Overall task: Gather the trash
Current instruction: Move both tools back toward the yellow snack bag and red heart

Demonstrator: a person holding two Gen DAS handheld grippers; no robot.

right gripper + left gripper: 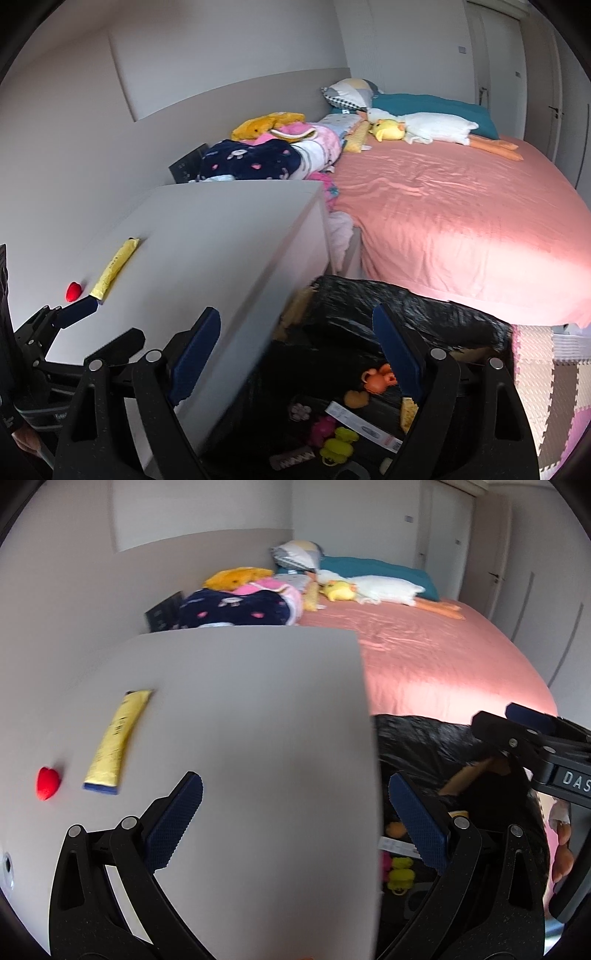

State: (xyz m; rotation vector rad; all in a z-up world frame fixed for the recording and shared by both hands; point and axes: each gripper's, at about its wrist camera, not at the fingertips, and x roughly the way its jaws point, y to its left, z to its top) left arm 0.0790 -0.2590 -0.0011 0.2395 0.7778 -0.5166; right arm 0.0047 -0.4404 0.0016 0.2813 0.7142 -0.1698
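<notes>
**Both grippers spread wide over cabinet and trash bag**

The left gripper (295, 827) hangs nearest, its blue pads (173, 823) spread wide with nothing between them, above the grey cabinet top (240, 709). The right gripper (295, 362) is likewise released and empty; its left finger sits over the cabinet edge and its right finger over the black trash bag (388, 306). Inside the bag, between and below the right gripper's fingers, lie small items: an orange toy (378, 380), a yellow-green toy (338, 445) and a white label (364, 426). Ahead and left of the left gripper's fingers, a yellow tube (116, 740) lies flat on the cabinet, a red heart (47, 782) just beside it. Farther off stretches the pink bed (461, 221) with a plush duck (389, 130).
</notes>
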